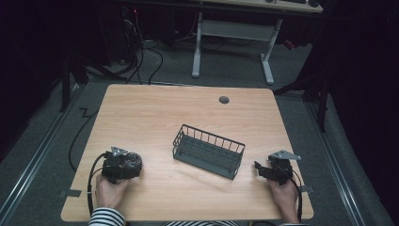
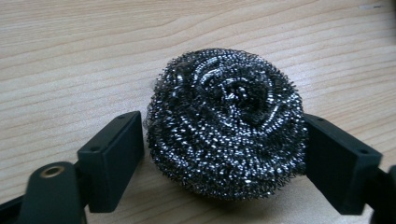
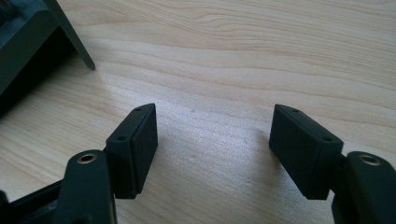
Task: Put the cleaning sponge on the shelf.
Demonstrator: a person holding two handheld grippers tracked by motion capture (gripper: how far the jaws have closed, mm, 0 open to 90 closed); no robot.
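Two grippers: one on each side of the table, with the wire basket between them.
Left gripper: its jaws stand wide, one on each side of the steel wool scrubber. The right pad seems to touch it. I cannot tell if the left pad does. It is not squeezed yet.
Scrubber spot: it sits on the wood near the table's left front corner, well apart from the basket.
Good squeeze: close the jaws slowly on the middle of the ball. It is soft and springy, so press until it holds but does not squash flat.
Good lift: go straight up so it does not roll away.
Wire basket: empty as far as I can see, and likely where the scrubber goes.
Right gripper: its jaws are wide with nothing in them, over bare wood just beside the basket's right end.
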